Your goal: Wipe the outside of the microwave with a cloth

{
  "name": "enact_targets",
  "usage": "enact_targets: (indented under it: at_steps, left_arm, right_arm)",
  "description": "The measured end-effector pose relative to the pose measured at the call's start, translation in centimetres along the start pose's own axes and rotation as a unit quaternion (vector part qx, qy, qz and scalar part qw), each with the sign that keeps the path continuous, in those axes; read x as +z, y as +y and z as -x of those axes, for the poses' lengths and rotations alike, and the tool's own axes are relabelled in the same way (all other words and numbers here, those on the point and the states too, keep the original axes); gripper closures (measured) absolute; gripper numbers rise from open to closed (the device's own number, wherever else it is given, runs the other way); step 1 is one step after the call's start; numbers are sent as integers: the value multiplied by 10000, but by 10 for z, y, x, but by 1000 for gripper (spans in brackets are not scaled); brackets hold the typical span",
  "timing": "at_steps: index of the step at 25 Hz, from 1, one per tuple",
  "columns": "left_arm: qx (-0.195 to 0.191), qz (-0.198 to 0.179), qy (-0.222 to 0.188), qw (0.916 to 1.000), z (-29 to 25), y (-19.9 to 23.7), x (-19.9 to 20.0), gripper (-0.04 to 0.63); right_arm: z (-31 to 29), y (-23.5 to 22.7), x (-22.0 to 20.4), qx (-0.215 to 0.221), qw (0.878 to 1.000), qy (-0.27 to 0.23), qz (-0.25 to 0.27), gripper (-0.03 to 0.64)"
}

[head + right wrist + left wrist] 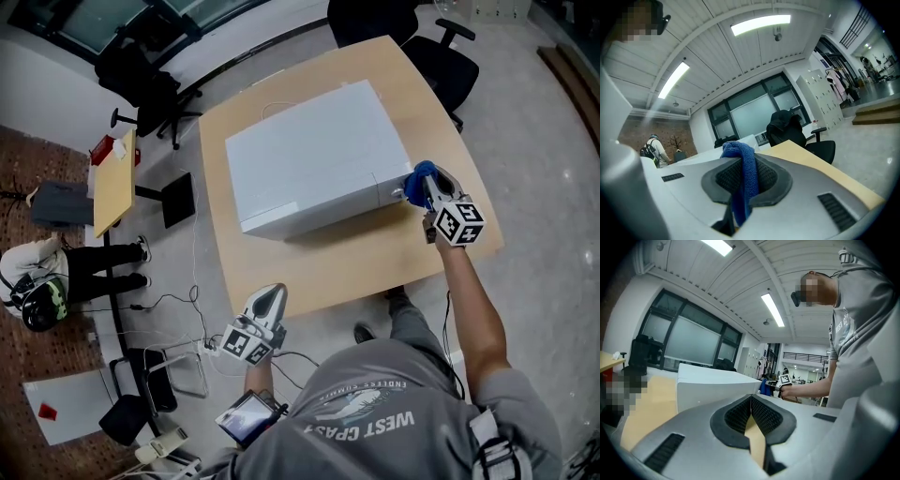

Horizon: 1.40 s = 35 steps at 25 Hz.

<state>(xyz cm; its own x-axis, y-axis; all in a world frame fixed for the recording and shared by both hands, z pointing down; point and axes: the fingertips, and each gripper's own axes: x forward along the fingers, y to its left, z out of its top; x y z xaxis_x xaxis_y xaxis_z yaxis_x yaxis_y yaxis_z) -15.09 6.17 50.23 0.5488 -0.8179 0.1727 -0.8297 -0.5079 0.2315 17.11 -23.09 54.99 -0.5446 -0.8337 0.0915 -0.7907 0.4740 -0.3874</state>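
One fuzzy blue cloth (744, 176), boxy white microwave (309, 155).

We were in an office: a large light wooden table (441, 112) stood on a grey floor (534, 150) with black swivel chairs (436, 52) near it, and a smaller desk (114, 183) stood to one side by a patch of brown carpet (47, 155). Above us we saw a white panelled ceiling with long strip lights (761, 24), and at the far wall wide dark-framed windows (757, 110) and a row of pale lockers (825, 96). Loose cables (178, 305) and a power strip (164, 442) lay on the floor, and a second person (56, 272) was further off.
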Motion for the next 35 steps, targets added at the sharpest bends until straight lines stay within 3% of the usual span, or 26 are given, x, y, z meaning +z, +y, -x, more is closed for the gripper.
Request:
enact_targets:
  at_steps: [6,11,15,18,22,29,35]
  left_arm:
    - [140,-37,-216,9997,-8,9,18,572]
    - [390,-69,-433,9983,1,15,32,572]
    - [668,-29,-572,9961,14,21,38,572]
    - [864,-8,-630,9943,19,23,35,572]
    - [1158,49,-745,9905,35,28,31,572]
    - [1557,196,-922,9833,60,31,19,572]
    - [1957,366,-1097,9738,80,25,4,572]
  right_arm:
    - [-22,18,58,362,9984,-121,423,569]
    - [-74,47,101,798,9857,80,1484,569]
    - [-131,61,102,898,9604,576,2573,569]
    - [-165,61,78,1017,9401,1187,3030,569]
    - [-191,79,50,1240,8952,1823,3873,569]
    - [-213,142,18,1953,8677,2351,3920,569]
    - [-232,215,-11,2597,8473,2421,3949,569]
